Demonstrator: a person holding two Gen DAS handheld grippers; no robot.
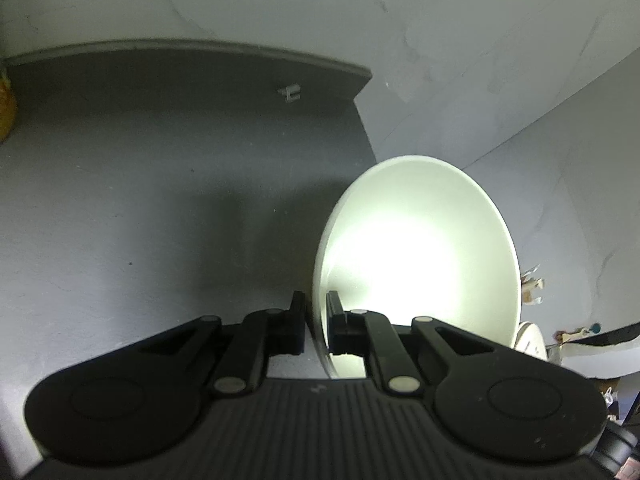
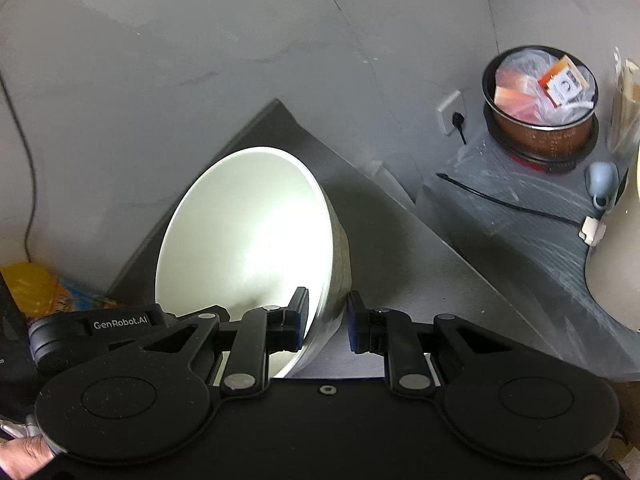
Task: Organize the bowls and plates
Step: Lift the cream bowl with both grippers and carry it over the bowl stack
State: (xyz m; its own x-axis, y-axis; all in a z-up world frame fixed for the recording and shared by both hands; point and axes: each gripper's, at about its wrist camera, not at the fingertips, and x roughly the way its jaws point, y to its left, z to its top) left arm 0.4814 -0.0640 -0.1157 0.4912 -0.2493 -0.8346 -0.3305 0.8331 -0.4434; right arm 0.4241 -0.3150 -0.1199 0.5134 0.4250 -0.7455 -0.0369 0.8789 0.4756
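In the left wrist view my left gripper [image 1: 316,312] is shut on the lower left rim of a white bowl [image 1: 420,248]. The bowl is tilted, its brightly lit inside faces me, and it hangs over a dark grey table [image 1: 160,184]. In the right wrist view my right gripper [image 2: 326,312] is shut on the wall of a white bowl [image 2: 248,248]: one pad is inside, the other on the textured outside. A black gripper body marked GenRobot.AI [image 2: 92,324] shows at this bowl's lower left rim. A hand [image 2: 24,460] holds the right gripper.
A brown pot stuffed with plastic bags [image 2: 540,100] stands on a grey counter [image 2: 520,232] beside a wall socket [image 2: 450,112]. A black cable [image 2: 500,202] crosses the counter. A yellow packet [image 2: 36,288] lies at the left. A small white clip [image 1: 290,94] sits near the table's far edge.
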